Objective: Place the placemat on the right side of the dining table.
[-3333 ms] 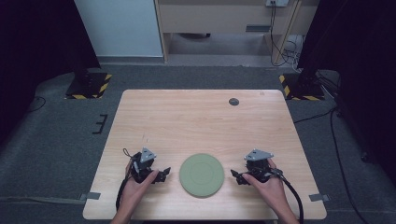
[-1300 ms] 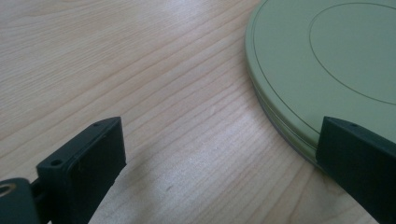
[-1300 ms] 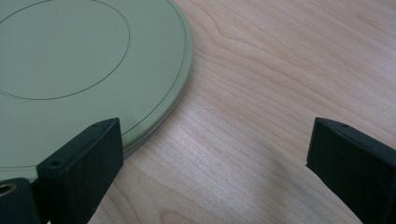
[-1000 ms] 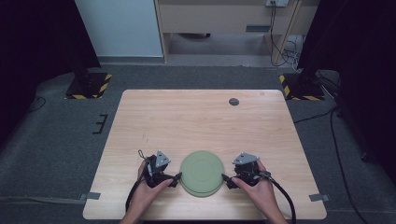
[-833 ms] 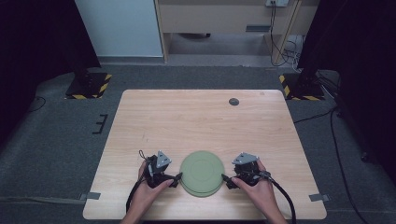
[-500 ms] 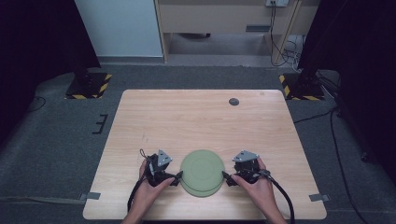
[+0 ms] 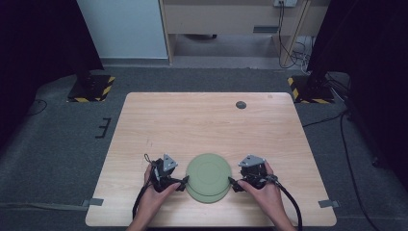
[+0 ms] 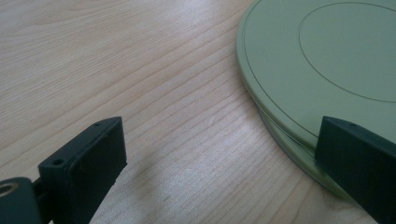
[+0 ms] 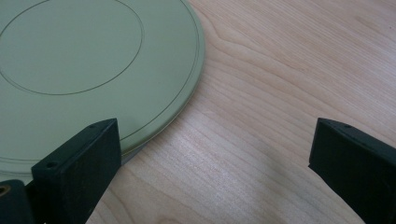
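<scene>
Because the green plates point(image 7: 208, 176) lie as a stack of two near the front edge of the wooden surface point(image 7: 207, 120), one slightly offset on the other, they will probably handle as stiff, smooth, fairly light discs that slide on each other and on the wood; if ceramic or melamine, they could chip when dropped. The best hold looks to be the thin rim, where the top plate point(image 8: 299, 60) overhangs the lower plate point(image 8: 303, 161) and leaves a narrow gap for a jaw to slip under.

The left hand-held gripper point(image 7: 179, 181) sits just left of the plates, its jaws spread wide apart and holding nothing. In the left gripper view one jaw hovers over bare wood, while the other overlaps the plates' edge; whether it touches the rim cannot be told. The right hand-held gripper point(image 7: 234, 183) sits just right of the plates, its jaws likewise wide apart and empty. In the right gripper view one jaw lies over the plates' rim point(image 9: 187, 93) and the other over bare wood well beside them.

A small dark disc point(image 7: 241, 104) lies far behind the plates, near the back edge.
</scene>
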Demonstrator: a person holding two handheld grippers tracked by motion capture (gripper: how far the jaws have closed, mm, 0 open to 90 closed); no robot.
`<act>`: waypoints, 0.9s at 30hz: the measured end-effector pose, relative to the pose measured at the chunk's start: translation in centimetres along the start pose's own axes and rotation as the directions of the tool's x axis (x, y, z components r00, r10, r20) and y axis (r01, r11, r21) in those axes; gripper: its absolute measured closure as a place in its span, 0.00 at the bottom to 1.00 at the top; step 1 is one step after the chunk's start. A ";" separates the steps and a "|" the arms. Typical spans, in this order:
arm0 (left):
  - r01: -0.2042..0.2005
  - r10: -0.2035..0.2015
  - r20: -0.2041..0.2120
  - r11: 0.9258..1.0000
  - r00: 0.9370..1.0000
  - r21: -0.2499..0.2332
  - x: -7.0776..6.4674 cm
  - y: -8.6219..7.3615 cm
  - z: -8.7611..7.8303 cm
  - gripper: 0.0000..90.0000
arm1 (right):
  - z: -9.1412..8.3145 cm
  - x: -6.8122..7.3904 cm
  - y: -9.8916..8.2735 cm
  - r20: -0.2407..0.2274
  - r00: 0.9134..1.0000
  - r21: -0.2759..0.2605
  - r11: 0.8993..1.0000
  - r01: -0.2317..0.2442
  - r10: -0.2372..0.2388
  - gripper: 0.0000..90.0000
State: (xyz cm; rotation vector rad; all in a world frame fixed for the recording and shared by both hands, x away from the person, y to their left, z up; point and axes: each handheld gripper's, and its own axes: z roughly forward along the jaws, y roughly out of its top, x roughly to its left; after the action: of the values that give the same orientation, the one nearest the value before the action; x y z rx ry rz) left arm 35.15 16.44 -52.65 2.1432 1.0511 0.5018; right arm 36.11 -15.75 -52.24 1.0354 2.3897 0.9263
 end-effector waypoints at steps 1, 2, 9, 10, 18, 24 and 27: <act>0.003 -0.003 0.005 1.000 1.000 0.000 0.0 0.0 0.0 0.02 | 0.0 0.0 0.0 0.001 1.000 0.000 1.000 0.000 0.000 0.04; 0.005 -0.005 0.006 1.000 1.000 0.001 0.0 -0.1 -0.1 0.03 | -0.1 0.1 0.0 -0.001 1.000 -0.004 1.000 0.001 -0.001 0.06; 0.003 -0.003 0.005 1.000 1.000 0.007 -0.2 -0.2 -0.1 0.03 | -0.4 0.7 -0.1 0.012 1.000 -0.009 1.000 0.022 -0.022 0.07; 0.005 -0.005 0.001 1.000 1.000 0.008 -0.2 -0.1 -0.1 0.02 | -0.3 0.6 -0.1 0.014 1.000 -0.008 1.000 0.019 -0.019 0.06; 0.018 -0.018 -0.011 1.000 1.000 -0.005 -0.3 0.0 0.1 0.03 | 0.1 0.0 0.1 0.025 1.000 -0.009 1.000 -0.002 0.002 0.05; 0.021 -0.021 0.015 1.000 1.000 -0.002 -0.3 -0.5 -0.3 0.03 | -0.6 -0.1 0.4 -0.015 1.000 -0.011 1.000 -0.024 0.023 0.08; 0.021 -0.021 0.031 1.000 0.999 -0.003 -0.4 -0.5 -0.5 0.03 | -0.9 -0.5 1.2 -0.060 0.998 0.018 0.999 -0.028 0.029 0.08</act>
State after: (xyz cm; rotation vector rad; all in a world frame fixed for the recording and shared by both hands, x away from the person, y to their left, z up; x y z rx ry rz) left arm 34.34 16.54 -52.70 2.1286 1.0536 0.4582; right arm 36.51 -15.87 -50.78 1.0648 2.4415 0.9616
